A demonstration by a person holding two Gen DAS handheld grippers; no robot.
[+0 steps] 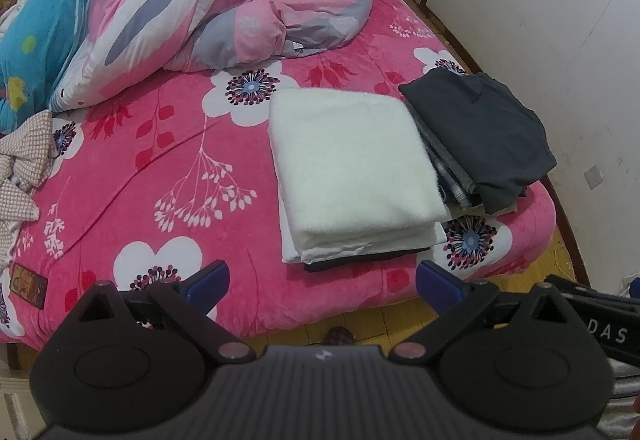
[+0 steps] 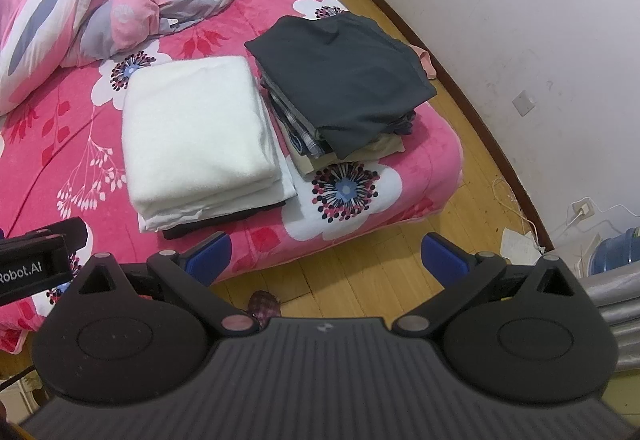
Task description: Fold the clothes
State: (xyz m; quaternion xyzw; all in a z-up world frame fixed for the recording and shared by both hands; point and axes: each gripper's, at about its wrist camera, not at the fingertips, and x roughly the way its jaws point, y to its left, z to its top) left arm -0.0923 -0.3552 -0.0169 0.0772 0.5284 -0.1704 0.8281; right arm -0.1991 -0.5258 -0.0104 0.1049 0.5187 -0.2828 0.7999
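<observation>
Clothes lie folded on the bed (image 1: 168, 144): a white stack (image 1: 352, 172) just beside a dark stack (image 1: 480, 132), beyond both hand-held grippers. The left hand-held gripper (image 1: 322, 282) and right hand-held gripper (image 2: 326, 254) are spread wide, holding nothing. Only the left view shows a checkered garment (image 1: 24, 164).

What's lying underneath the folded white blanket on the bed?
Under the white blanket sits a thinner white folded cloth, and below that a black garment peeks out at the front edge. How far they reach underneath, and whether anything else is there, is covered.
</observation>
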